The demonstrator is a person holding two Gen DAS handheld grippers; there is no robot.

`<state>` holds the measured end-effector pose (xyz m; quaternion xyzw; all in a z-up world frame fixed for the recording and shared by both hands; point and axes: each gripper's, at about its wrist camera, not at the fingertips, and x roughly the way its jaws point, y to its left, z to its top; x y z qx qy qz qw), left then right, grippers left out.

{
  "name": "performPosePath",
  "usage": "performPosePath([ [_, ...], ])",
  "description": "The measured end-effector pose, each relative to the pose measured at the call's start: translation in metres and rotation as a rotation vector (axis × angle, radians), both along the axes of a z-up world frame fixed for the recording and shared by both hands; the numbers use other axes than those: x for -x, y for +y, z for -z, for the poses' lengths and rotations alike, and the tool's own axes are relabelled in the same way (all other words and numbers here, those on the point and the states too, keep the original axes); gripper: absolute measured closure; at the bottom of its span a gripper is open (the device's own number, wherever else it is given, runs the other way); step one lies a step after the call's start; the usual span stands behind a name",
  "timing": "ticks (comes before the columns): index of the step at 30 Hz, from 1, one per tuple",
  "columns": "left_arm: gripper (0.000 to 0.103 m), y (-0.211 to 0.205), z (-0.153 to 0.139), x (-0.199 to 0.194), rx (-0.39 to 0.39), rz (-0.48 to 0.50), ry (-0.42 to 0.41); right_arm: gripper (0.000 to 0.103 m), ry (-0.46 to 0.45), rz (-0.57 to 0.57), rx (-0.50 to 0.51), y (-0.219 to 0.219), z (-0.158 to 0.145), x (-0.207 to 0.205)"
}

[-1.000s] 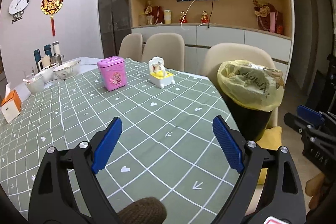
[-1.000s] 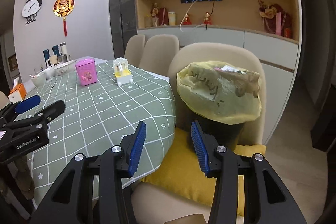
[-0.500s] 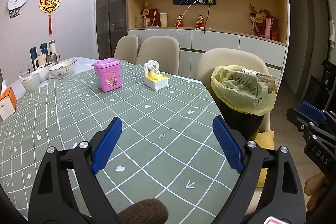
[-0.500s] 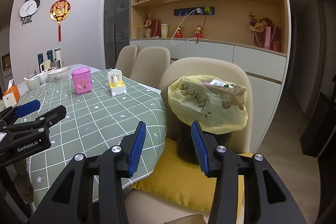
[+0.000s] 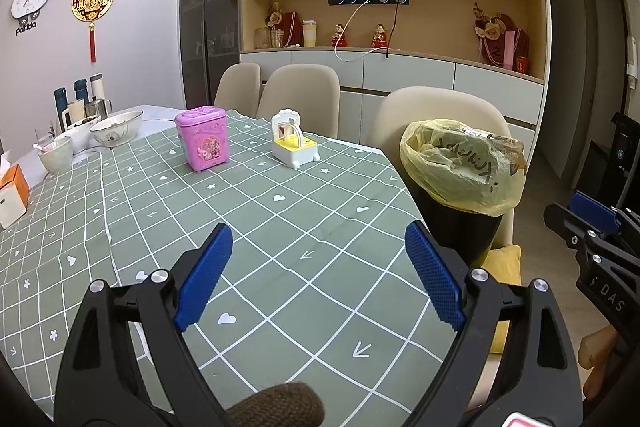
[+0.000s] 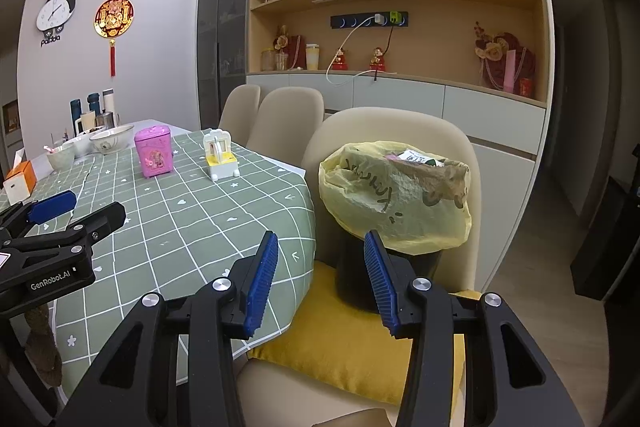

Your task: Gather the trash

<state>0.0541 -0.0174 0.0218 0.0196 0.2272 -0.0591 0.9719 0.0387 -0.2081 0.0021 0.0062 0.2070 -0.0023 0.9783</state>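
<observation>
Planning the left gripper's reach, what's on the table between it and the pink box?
Only bare green checked tablecloth lies between the left gripper and the pink box, as the left wrist view shows.

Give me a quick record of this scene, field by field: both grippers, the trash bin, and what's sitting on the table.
left gripper: jaws open wide, empty, above the table
right gripper: jaws open, empty, facing the bin
trash bin: black, on a yellow cushion on a chair
bin liner: yellow bag, trash visible inside
table: green checked cloth
on table: pink box, white and yellow toy, bowls
</observation>
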Motion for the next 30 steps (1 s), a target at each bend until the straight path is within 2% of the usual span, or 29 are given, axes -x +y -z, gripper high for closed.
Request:
performPosePath([
  [30,0.019,-0.0033,0.0004,0.0034,-0.007,0.014,-0.012,0.060,0.000,0.000,-0.007,0.0024,-0.0010,0.0001],
])
